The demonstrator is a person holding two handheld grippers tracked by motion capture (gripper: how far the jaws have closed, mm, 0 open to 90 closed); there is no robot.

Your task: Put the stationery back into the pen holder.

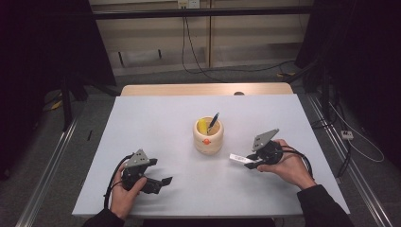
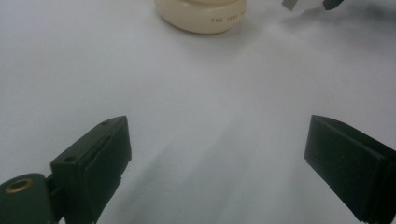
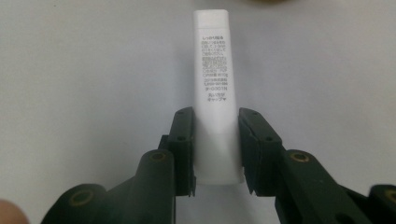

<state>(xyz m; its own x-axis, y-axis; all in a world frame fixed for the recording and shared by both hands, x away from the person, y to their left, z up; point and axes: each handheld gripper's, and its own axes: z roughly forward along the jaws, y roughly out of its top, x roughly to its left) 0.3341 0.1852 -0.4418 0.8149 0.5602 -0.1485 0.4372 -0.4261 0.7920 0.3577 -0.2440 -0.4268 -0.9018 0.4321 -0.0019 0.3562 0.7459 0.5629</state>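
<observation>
The white tube [image 3: 215, 93] is clamped between the jaws of the right gripper [image 3: 215, 147], above the counter [image 1: 156, 123] at 4 o'clock from the cream pen cup [image 1: 208, 135]. The left gripper [image 1: 158, 183], at 8 o'clock from the cup, has its jaws apart with nothing between them.

Table [image 1: 156, 118]: bore the holder at its middle, with a gripper on either side nearer the person.
Holder [image 1: 208, 136]: stood between them — a pen [image 1: 213, 121] upright inside it.
Left gripper [image 1: 163, 182]: lay left of the holder, well apart.
Right gripper [image 1: 246, 163]: sat right of the holder — a tube [image 3: 214, 93] between its jaws pointed toward it.
</observation>
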